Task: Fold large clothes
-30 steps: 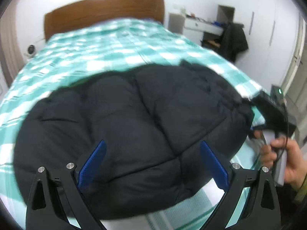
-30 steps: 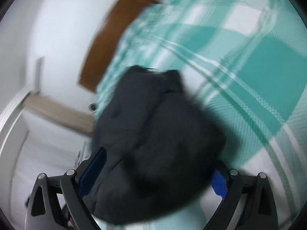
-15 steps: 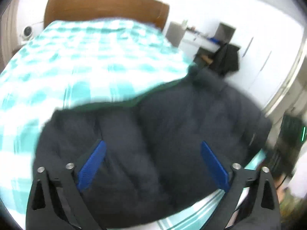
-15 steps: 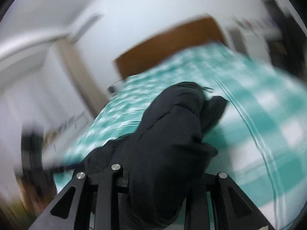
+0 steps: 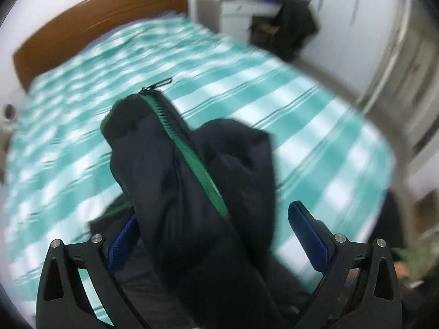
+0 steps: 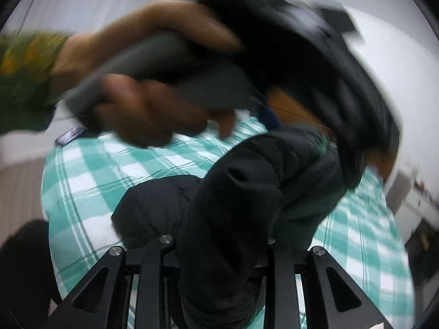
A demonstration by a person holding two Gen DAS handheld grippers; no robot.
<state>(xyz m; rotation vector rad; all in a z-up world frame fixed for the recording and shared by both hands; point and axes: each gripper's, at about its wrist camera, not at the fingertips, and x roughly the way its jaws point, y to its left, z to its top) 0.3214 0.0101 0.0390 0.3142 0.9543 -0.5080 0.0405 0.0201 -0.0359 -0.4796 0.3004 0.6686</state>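
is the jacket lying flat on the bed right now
No, the black jacket is bunched and lifted above the checked bedspread, draped between the left gripper's open fingers with its green zipper running up the raised fold.

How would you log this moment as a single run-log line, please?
stage: mid-fold | right gripper: shut on black jacket | left gripper: open, jacket between fingers | surface: checked bed | views blurred

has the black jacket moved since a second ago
Yes. The black jacket lay spread flat on the checked bed cover a second ago; now it is bunched and lifted off it, rising between the left tongs toward the headboard.
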